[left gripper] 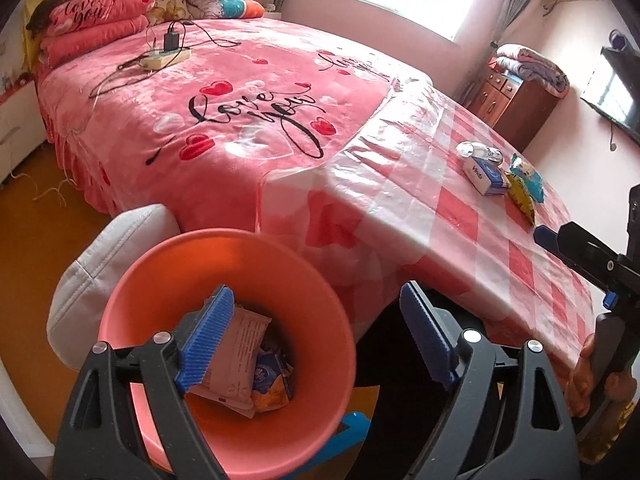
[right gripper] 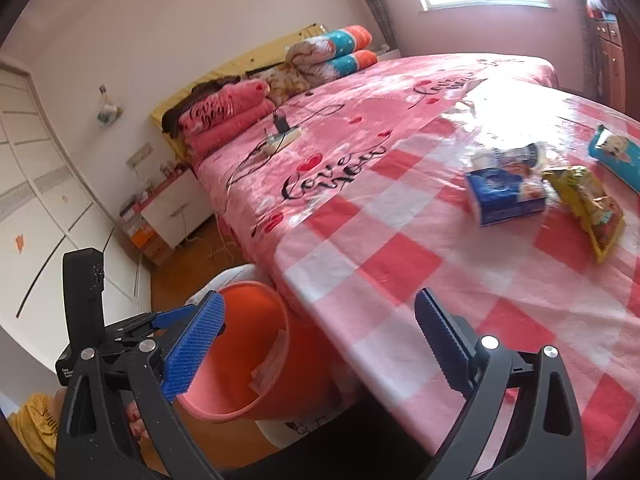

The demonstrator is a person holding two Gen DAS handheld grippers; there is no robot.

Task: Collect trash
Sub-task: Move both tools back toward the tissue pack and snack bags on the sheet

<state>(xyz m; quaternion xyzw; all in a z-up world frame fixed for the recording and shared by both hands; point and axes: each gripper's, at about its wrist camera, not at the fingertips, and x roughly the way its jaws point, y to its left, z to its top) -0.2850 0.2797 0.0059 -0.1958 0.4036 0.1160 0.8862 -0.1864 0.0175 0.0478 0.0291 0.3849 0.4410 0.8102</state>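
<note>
An orange-pink bin [left gripper: 320, 344] stands beside the checked table, with several wrappers [left gripper: 256, 364] inside. My left gripper [left gripper: 316, 340] is open and empty just above the bin's mouth. On the table [left gripper: 440, 216] lie a blue tissue pack [left gripper: 486, 176], a yellow snack bag [left gripper: 522, 200], a teal packet [left gripper: 528, 174] and a clear plastic piece [left gripper: 476, 150]. My right gripper [right gripper: 320, 344] is open and empty over the table's near edge, with the bin [right gripper: 256, 344] to its left. The tissue pack [right gripper: 506, 194], yellow bag [right gripper: 588, 204] and teal packet [right gripper: 618, 152] lie ahead at the right.
A white padded stool [left gripper: 104, 276] stands left of the bin. A bed [left gripper: 224, 112] with a pink blanket, a power strip and cables adjoins the table. A wooden cabinet [left gripper: 516, 100] is at the far right. White wardrobes [right gripper: 36, 200] line the left wall.
</note>
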